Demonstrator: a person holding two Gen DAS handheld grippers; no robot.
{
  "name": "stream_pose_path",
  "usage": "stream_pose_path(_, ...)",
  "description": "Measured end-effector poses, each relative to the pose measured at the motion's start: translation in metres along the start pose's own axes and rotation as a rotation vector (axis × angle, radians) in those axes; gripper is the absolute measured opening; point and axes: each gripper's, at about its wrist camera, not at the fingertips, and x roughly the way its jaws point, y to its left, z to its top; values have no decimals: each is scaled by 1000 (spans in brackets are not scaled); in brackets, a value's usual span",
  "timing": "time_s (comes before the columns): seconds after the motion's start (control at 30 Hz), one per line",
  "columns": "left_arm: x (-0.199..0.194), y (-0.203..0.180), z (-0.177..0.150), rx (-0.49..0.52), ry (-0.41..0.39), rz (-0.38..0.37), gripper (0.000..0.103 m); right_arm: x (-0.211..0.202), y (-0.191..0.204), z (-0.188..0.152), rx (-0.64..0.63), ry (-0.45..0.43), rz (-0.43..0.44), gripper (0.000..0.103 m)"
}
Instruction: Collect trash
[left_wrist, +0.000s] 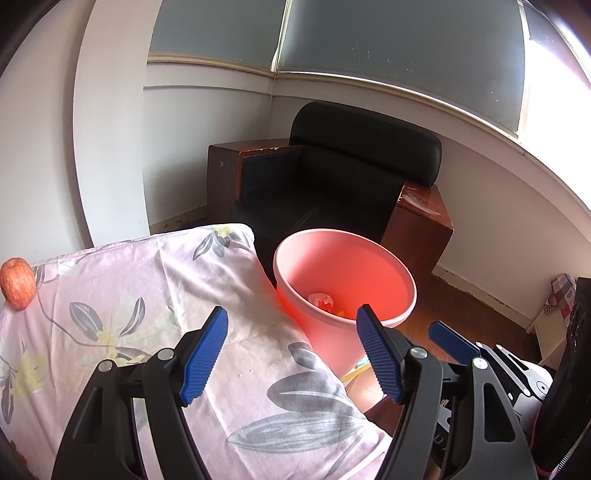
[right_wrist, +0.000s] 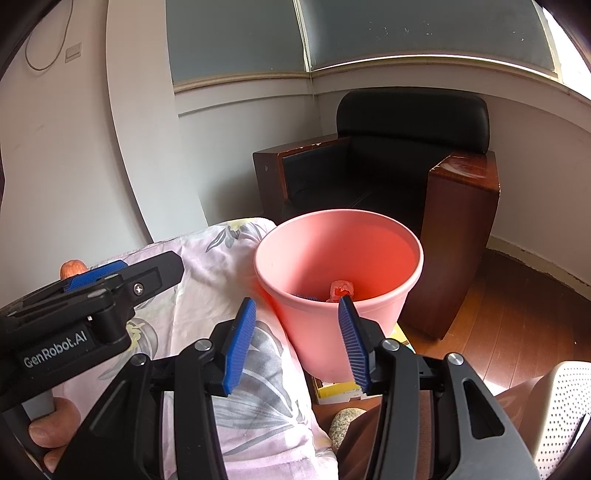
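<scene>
A pink trash bin (left_wrist: 343, 280) stands beside the table's right corner, with crumpled pink-and-orange trash (left_wrist: 322, 300) at its bottom. It also shows in the right wrist view (right_wrist: 338, 273), with the trash (right_wrist: 340, 290) inside. My left gripper (left_wrist: 291, 354) is open and empty above the table's corner, just short of the bin. My right gripper (right_wrist: 297, 341) is open and empty, pointing at the bin's near wall. The left gripper (right_wrist: 122, 275) also shows at the left of the right wrist view.
The table wears a pink floral cloth (left_wrist: 147, 314). An apple (left_wrist: 16, 282) sits at its far left edge. A black armchair (left_wrist: 340, 184) with wooden sides stands behind the bin. A yellow box (right_wrist: 340, 391) lies under the bin. Wooden floor (right_wrist: 517, 314) lies to the right.
</scene>
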Motion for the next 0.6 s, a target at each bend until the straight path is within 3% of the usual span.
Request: stream_pose_path(0.6, 3, 8, -1, -14, 13, 13, 71, 8, 3, 0, -18, 17, 10, 47)
